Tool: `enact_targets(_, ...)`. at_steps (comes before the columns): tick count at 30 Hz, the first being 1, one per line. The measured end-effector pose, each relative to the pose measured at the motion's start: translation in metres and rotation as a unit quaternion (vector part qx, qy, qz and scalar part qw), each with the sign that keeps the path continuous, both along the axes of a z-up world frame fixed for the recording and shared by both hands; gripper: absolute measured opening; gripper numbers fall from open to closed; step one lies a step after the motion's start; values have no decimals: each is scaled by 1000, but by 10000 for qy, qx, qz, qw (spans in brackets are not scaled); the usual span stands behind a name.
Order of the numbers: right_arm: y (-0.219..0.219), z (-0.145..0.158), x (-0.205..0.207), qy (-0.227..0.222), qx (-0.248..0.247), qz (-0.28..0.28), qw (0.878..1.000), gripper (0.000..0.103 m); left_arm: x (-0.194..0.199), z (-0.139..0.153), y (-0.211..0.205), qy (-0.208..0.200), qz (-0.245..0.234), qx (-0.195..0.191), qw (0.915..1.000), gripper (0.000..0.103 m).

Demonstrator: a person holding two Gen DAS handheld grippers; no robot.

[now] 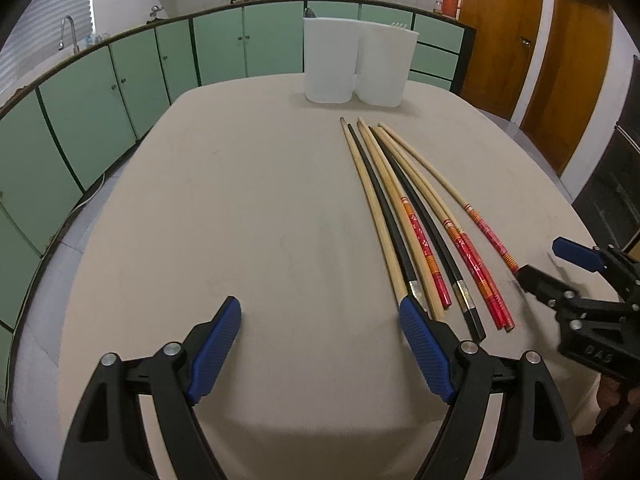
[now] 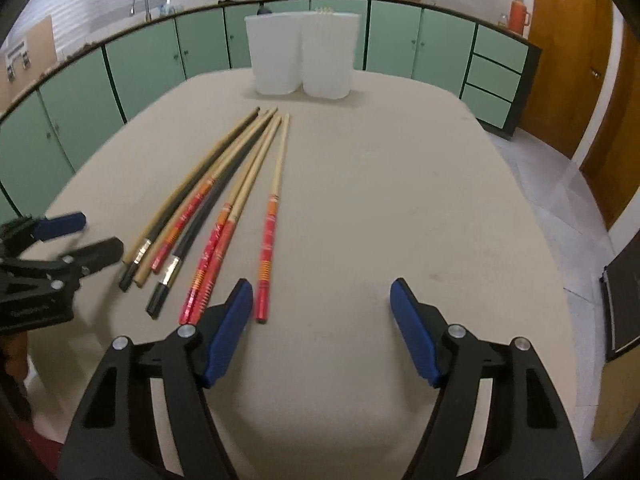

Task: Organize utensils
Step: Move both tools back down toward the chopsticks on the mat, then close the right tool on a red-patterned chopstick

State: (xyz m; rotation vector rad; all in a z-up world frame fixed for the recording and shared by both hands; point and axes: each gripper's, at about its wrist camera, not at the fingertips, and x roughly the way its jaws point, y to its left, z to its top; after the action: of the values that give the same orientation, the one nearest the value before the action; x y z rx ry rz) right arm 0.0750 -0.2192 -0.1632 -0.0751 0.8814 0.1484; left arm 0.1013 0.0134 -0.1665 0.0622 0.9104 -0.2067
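Note:
Several chopsticks [image 1: 424, 216] lie fanned on the beige table [image 1: 260, 208]: plain wooden ones, black ones with silver bands, and red-handled ones. They also show in the right wrist view [image 2: 224, 208]. Two white containers [image 1: 356, 64] stand side by side at the far edge; the right one [image 2: 326, 56] holds a few stick tips. My left gripper [image 1: 320, 320] is open and empty, its right finger beside the handle ends. My right gripper [image 2: 322, 300] is open and empty, its left finger next to a red-handled chopstick [image 2: 267, 248].
Green cabinets [image 1: 120, 92] with a counter, sink tap [image 1: 68, 32] and pots run behind the table. Wooden doors [image 1: 560, 60] stand at the right. A dark object [image 2: 624, 304] sits beyond the table's right edge. Each gripper shows in the other's view [image 1: 560, 276] [image 2: 72, 240].

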Motion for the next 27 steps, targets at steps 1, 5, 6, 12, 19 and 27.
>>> enact_targets(1, 0, 1, -2, 17, 111, 69, 9999, 64, -1, 1, 0, -10, -1, 6, 10000, 80)
enact_targets(5, 5, -4, -8, 135, 196, 250, 9994, 44, -2, 2, -4, -29, -14, 13, 10000, 80)
enact_targets(6, 6, -5, -10, 141, 222, 271, 9993, 40, -2, 2, -4, -28, -15, 5, 10000, 80)
enact_targets(12, 14, -4, -14, 53, 239, 377, 9990, 21, -3, 1, -9, -31, -56, -9, 10000, 80)
enact_targets(19, 15, -5, -14, 23, 257, 396, 9989, 5, -4, 0, -10, -30, -55, -48, 10000, 79)
enact_targets(27, 11, -4, -9, 56, 343, 302, 9989, 5, -7, 0, -18, -40, -183, 0, 9998, 79)
